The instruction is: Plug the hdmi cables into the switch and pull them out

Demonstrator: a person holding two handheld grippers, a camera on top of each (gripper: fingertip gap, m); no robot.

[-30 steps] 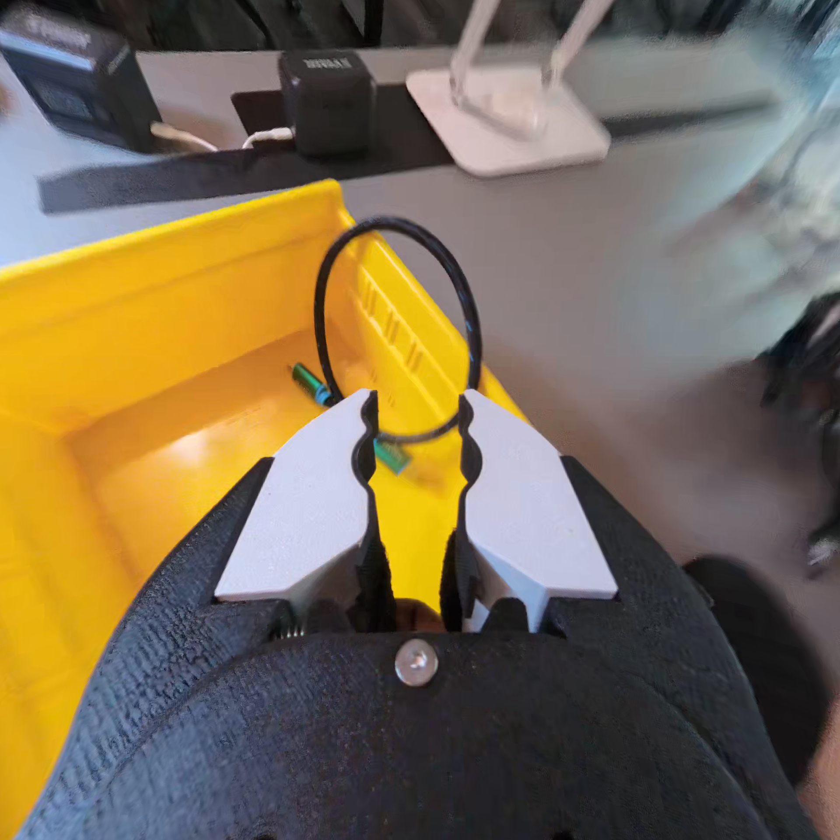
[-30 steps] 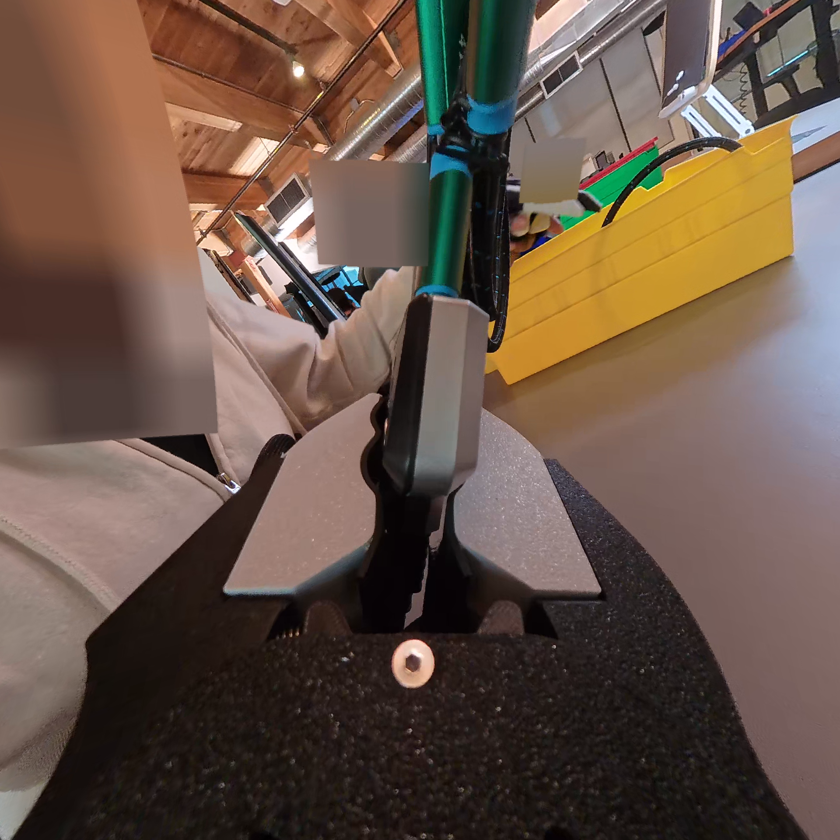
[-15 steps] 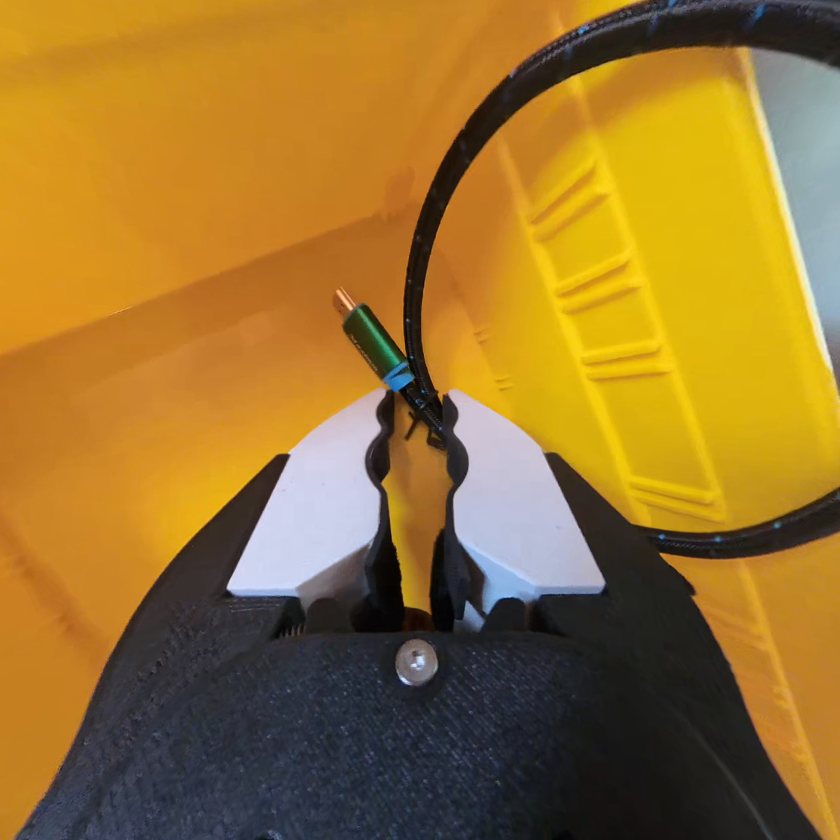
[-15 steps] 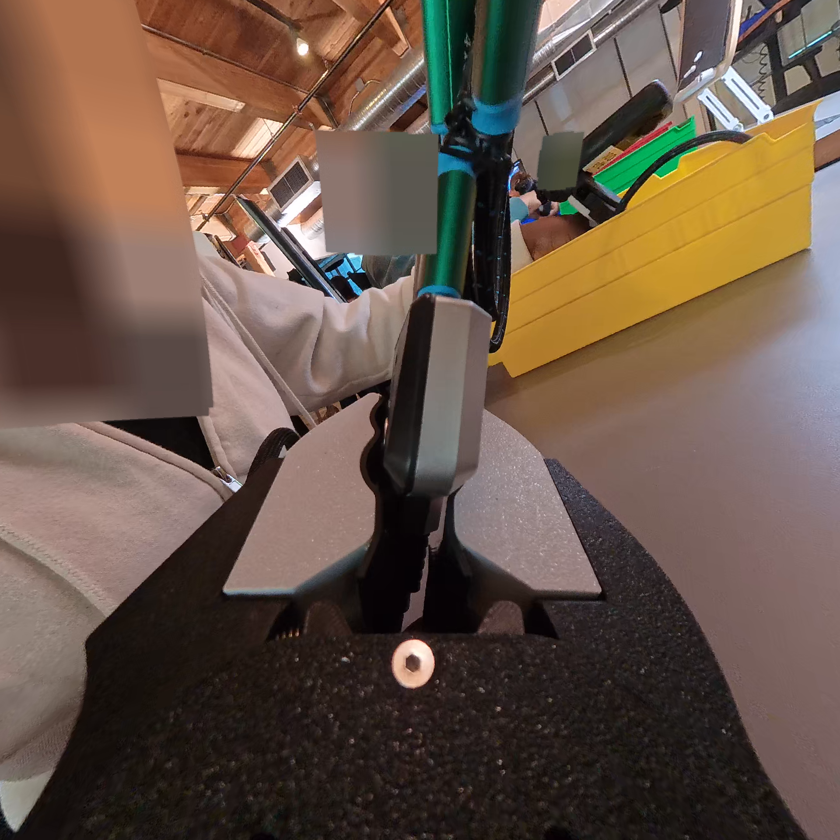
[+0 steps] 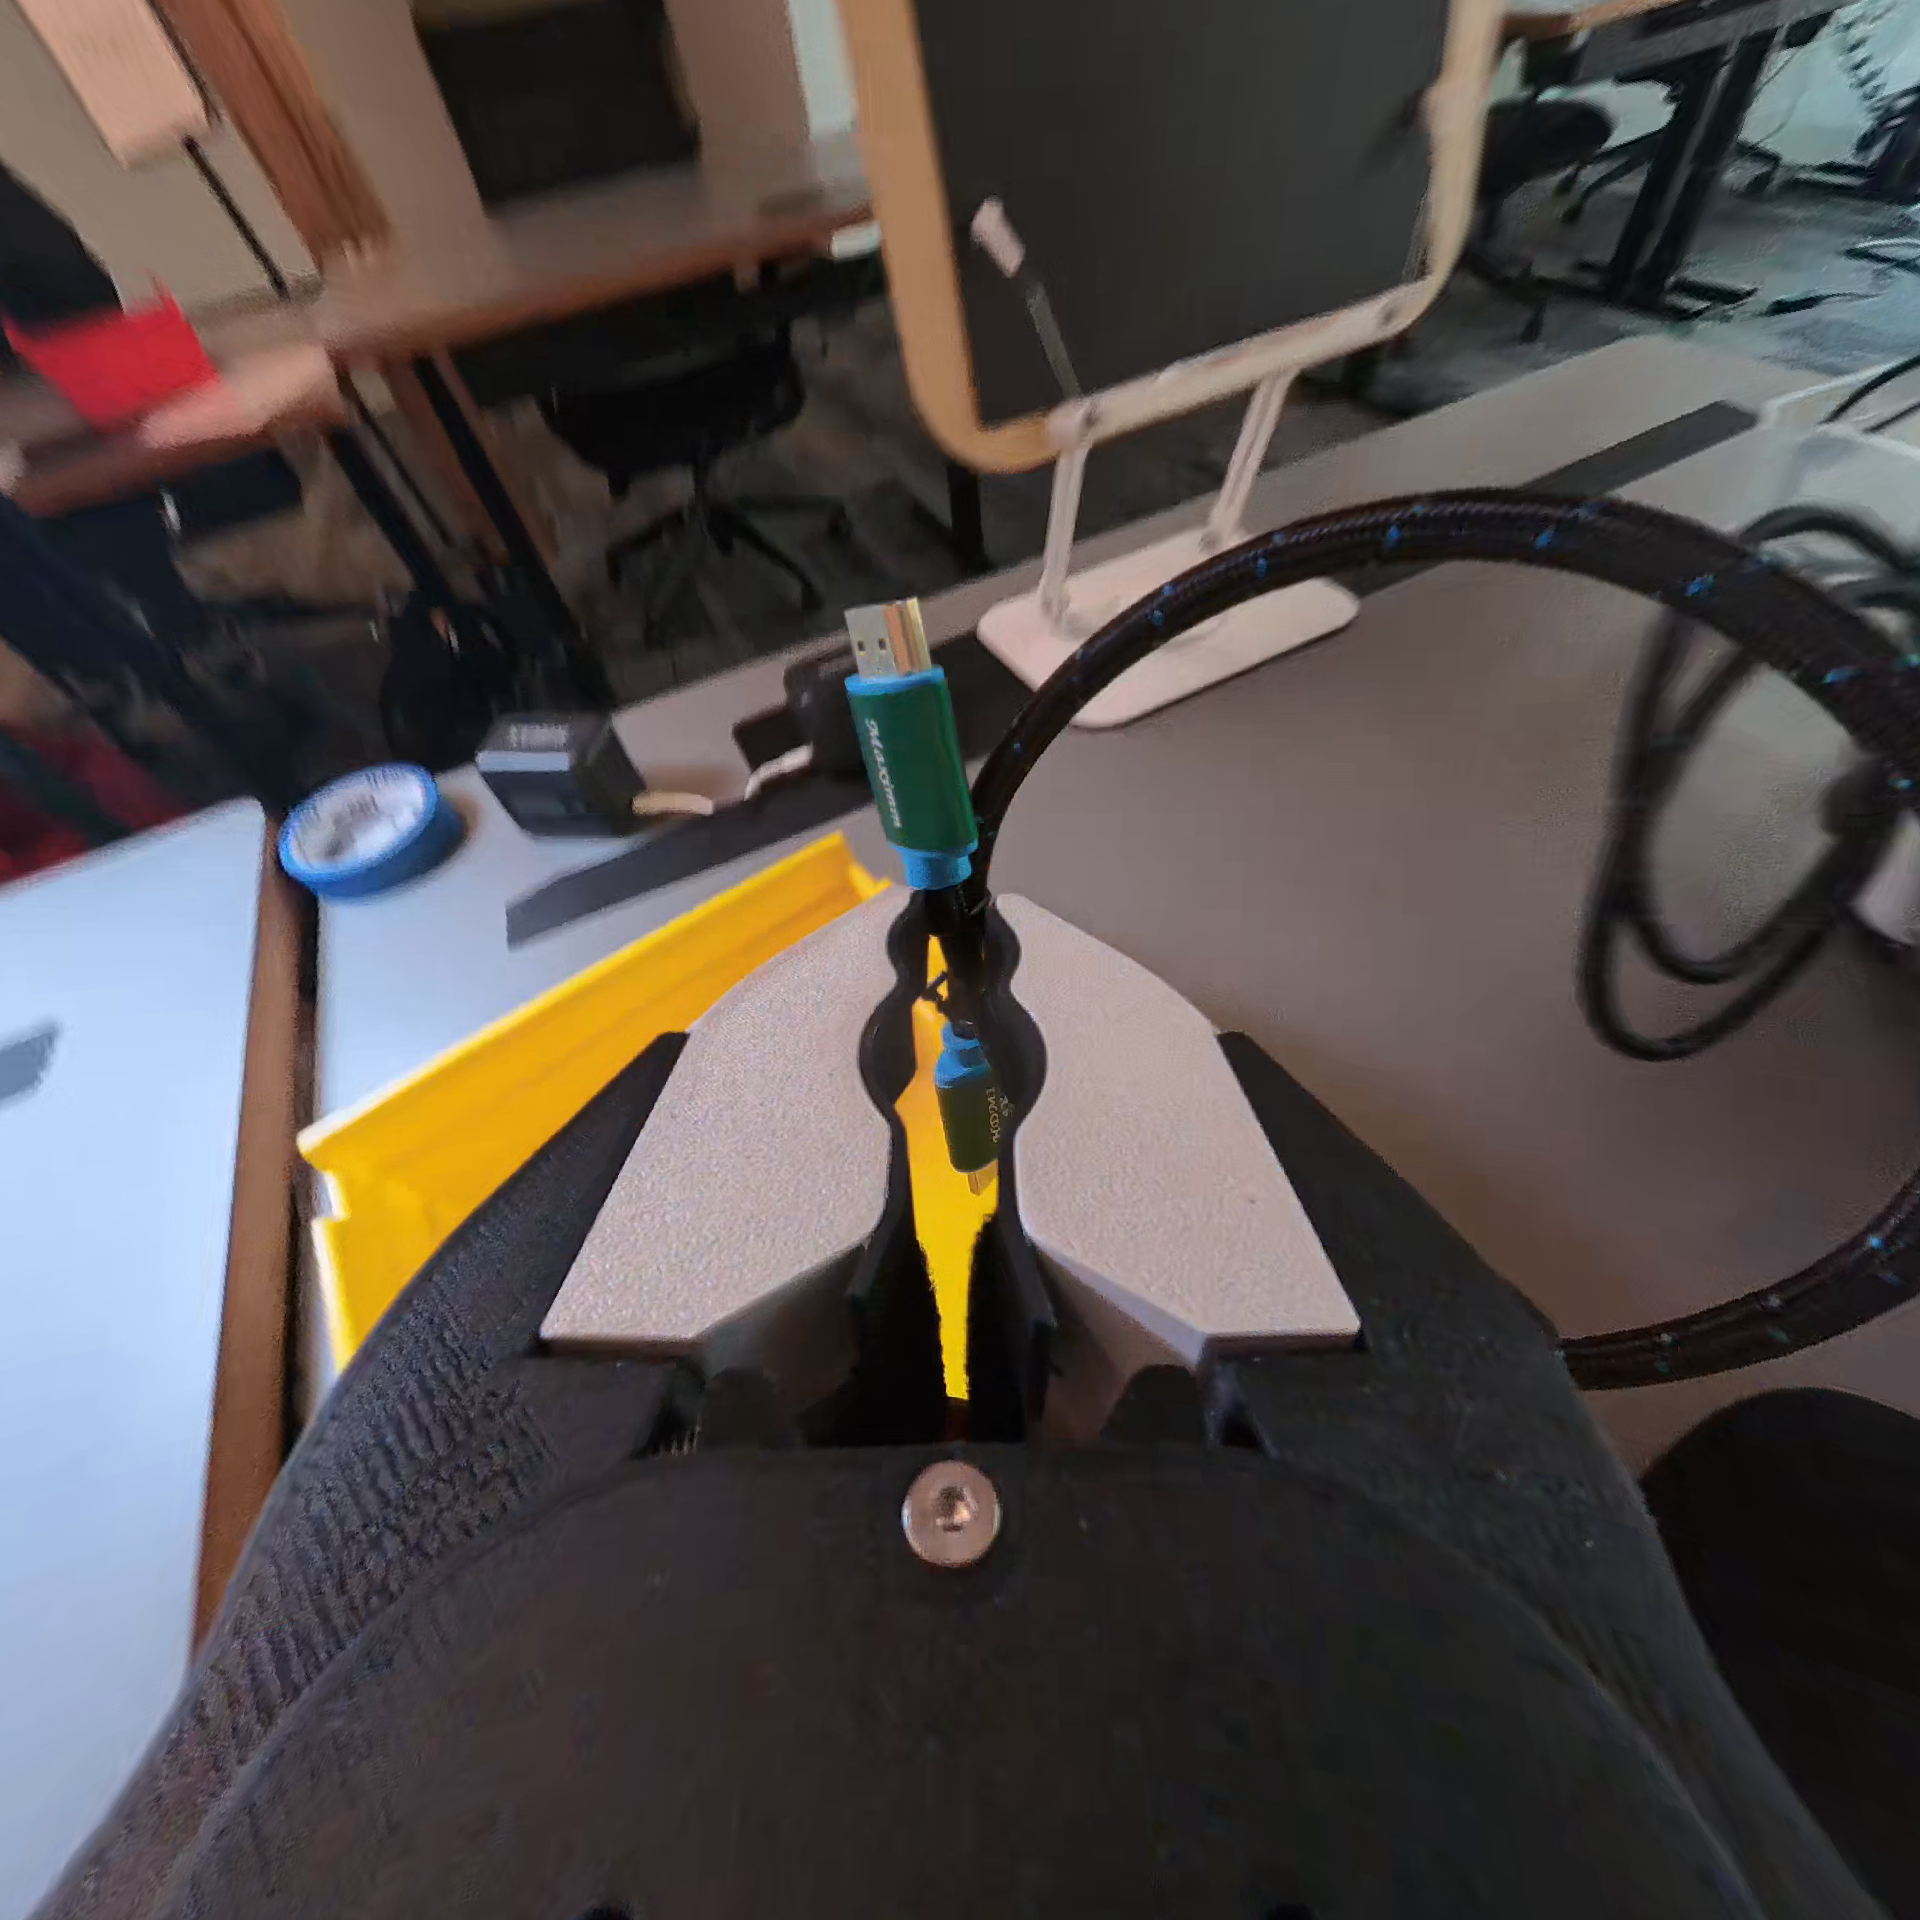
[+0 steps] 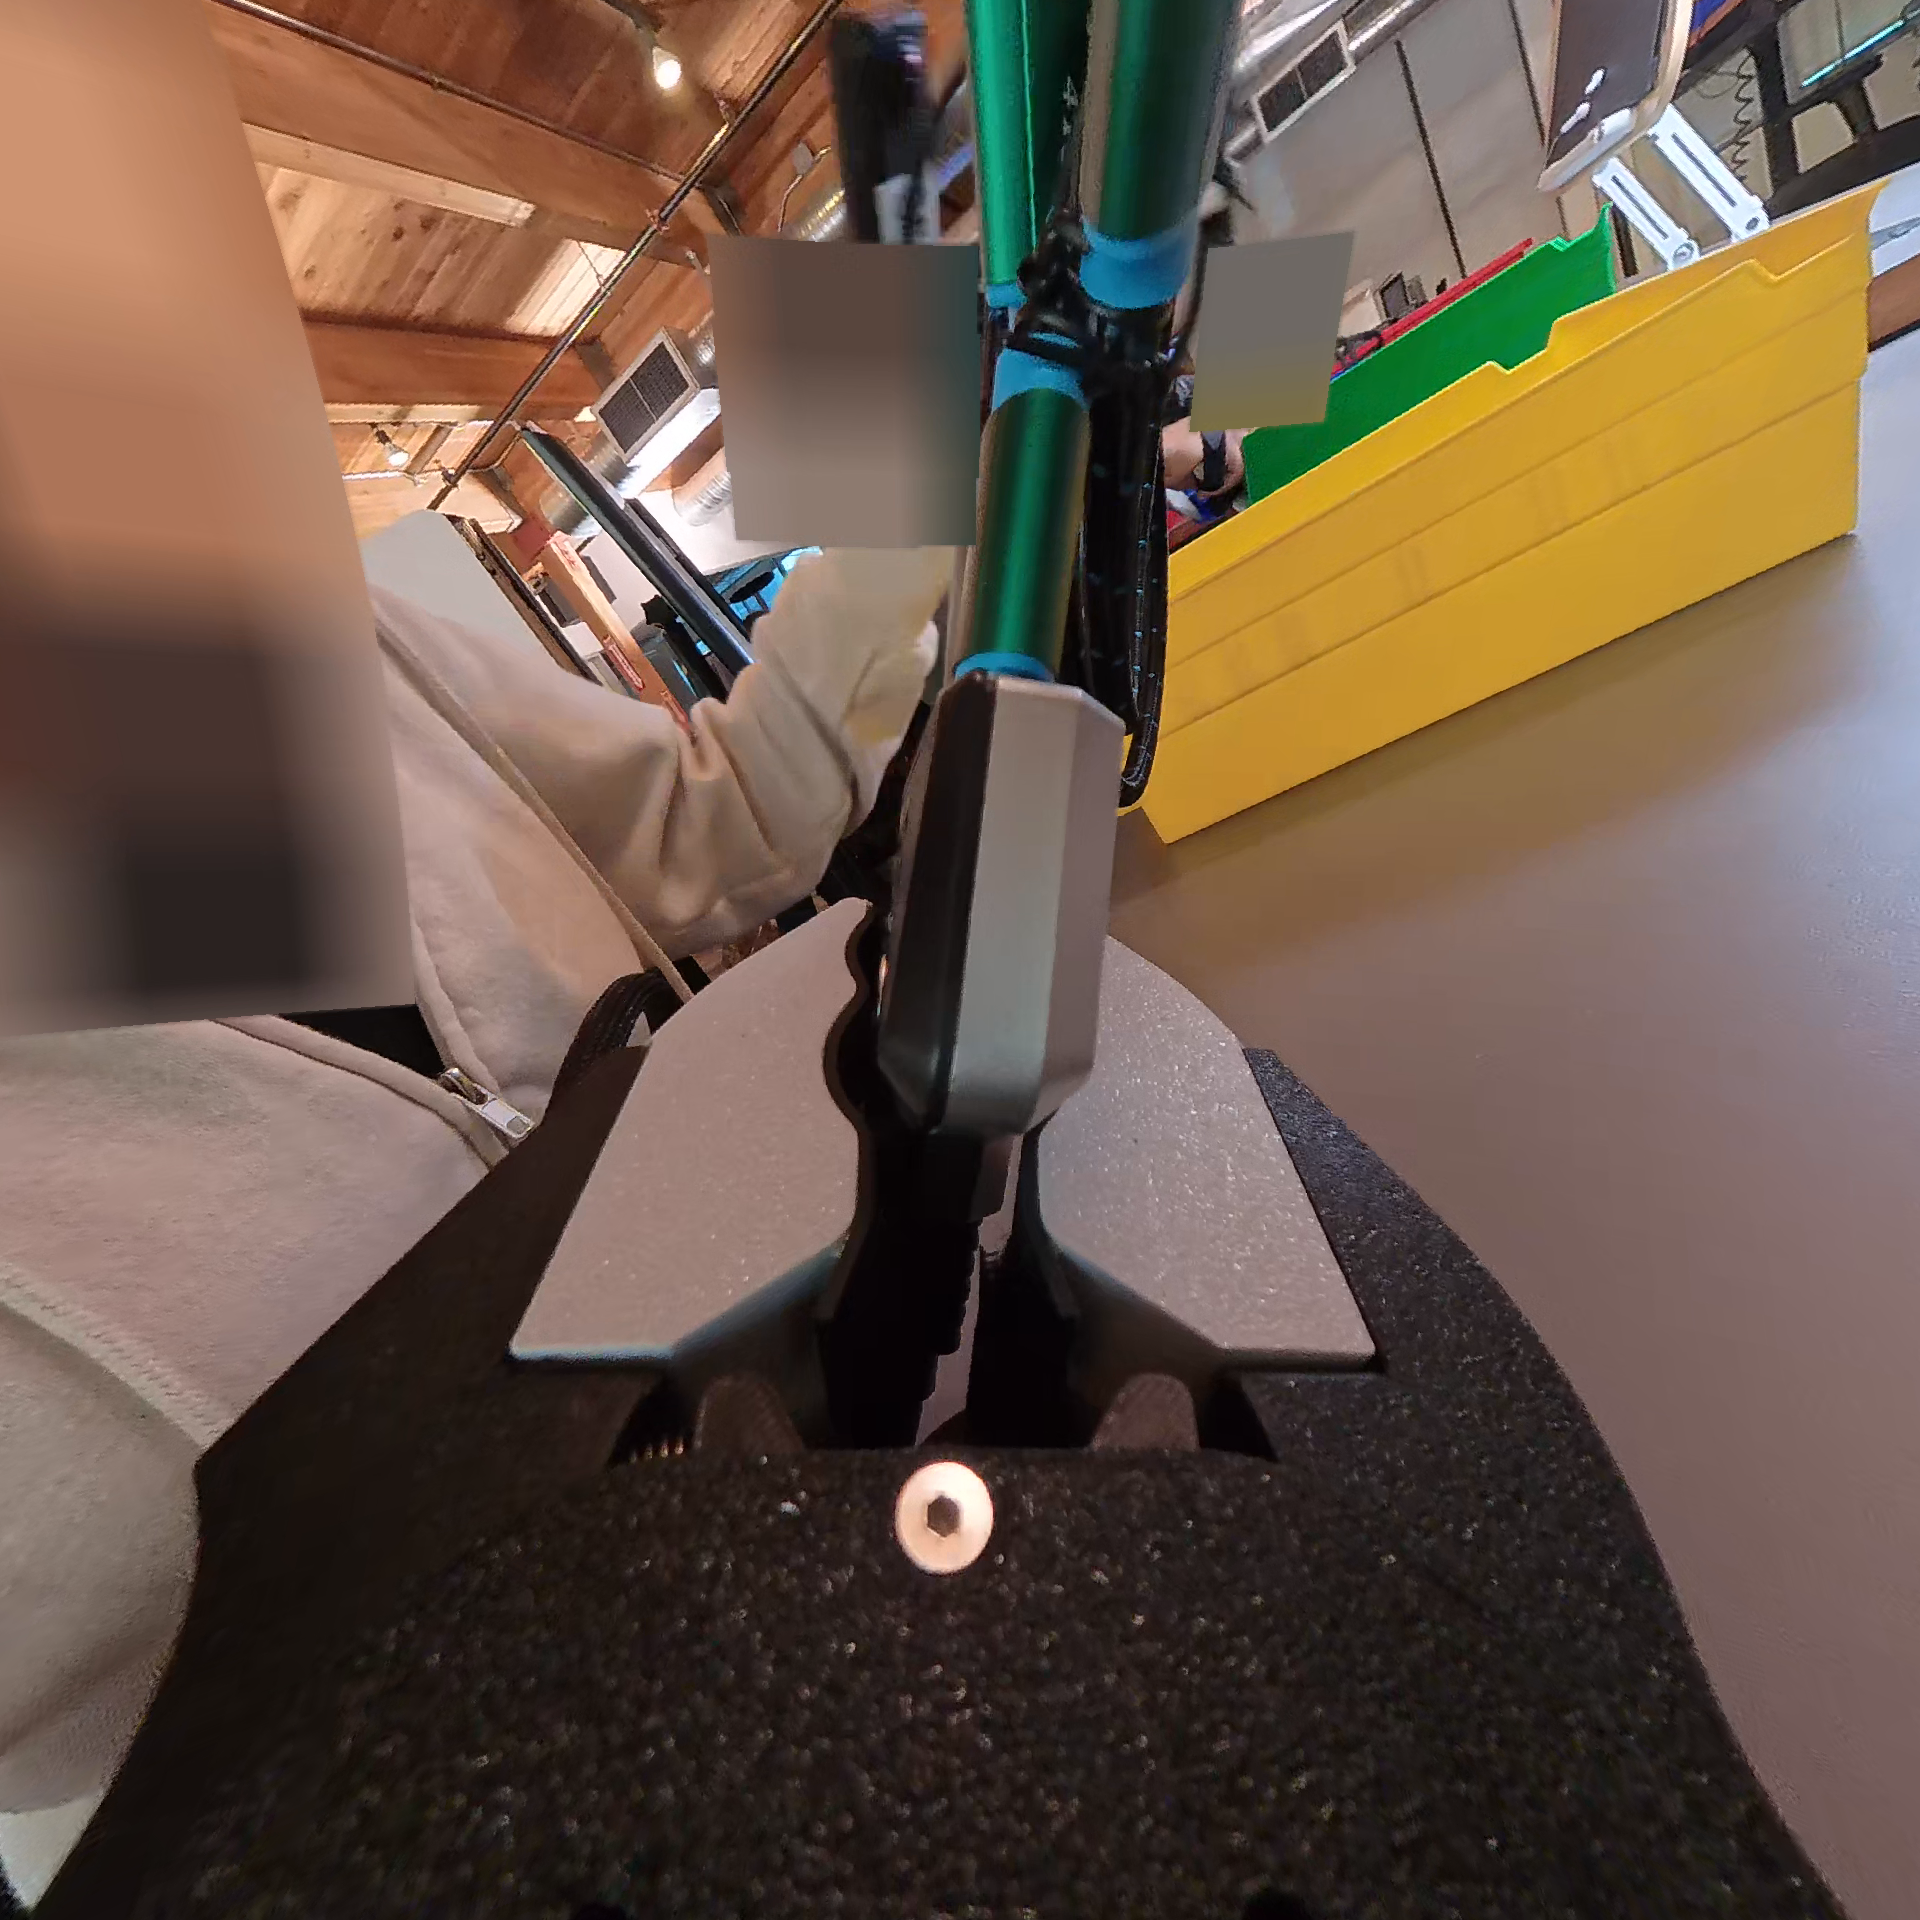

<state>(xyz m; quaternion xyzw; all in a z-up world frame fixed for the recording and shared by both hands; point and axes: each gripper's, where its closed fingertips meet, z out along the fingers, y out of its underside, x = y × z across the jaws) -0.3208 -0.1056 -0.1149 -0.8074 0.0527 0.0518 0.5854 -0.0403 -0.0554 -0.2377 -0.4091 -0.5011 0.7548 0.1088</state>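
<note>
Left wrist view: a braided HDMI cable point(image 5: 1195, 623) is pinched just below its green plug point(image 5: 909, 764) by the left gripper point(image 5: 951, 935), above a yellow bin point(image 5: 582, 1049). A silver switch point(image 6: 1013, 914), one green plug inserted, is clamped upright in the right gripper point(image 6: 961, 997).

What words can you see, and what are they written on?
I won't copy writing out; here is where it stands.
On the upper green plug: pale lettering down its side.
On the lower green plug: pale lettering, small.
On the tape roll: print, blurred.
On the black box: a label, blurred.
On the cable and the switch: none shows.
</note>
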